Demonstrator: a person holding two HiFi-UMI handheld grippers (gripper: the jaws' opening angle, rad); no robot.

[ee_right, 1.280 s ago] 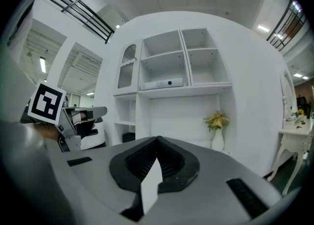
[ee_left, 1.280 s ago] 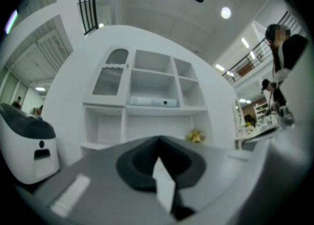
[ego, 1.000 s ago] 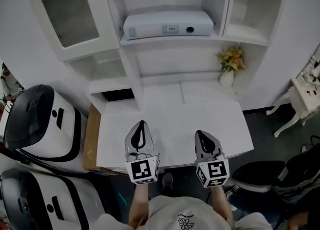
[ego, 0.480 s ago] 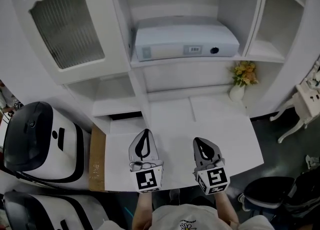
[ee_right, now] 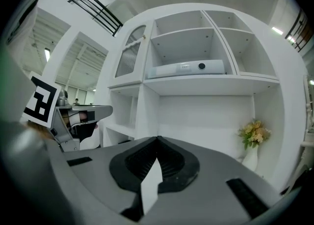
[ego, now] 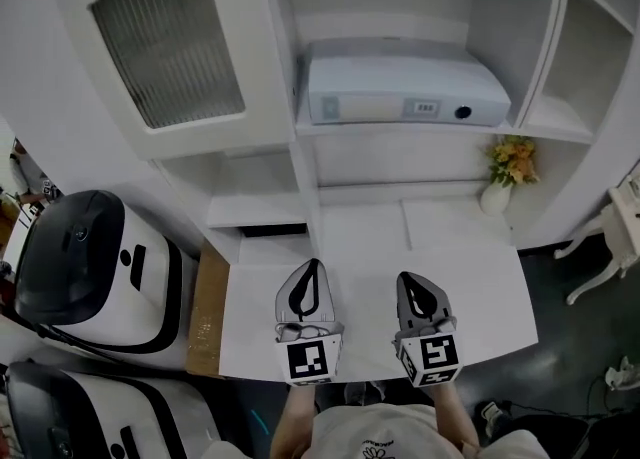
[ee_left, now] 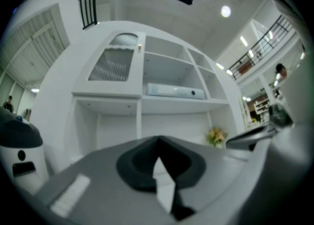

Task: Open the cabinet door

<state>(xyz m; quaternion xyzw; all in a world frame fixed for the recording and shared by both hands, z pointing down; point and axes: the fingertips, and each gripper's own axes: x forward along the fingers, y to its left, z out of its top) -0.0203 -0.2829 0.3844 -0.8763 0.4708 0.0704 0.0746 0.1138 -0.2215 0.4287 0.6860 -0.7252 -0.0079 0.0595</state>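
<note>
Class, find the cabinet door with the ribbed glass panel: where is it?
In the head view the door is at the upper left, immediately left of the shelf that holds the white box.

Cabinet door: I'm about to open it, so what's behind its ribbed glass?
Only grey blur shows; the cabinet door is shut and its ribbed pane hides whatever is inside.

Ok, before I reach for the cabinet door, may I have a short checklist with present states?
1. Cabinet door shut, ready to open: ok.
2. Left gripper empty, jaws together: ok.
3. Right gripper empty, jaws together: ok.
4. Knob at the door's right edge in sight: ok.
5. Near enough to the door: not ok, both low over the desk.
6. Vase of flowers away from the door: ok.
</note>
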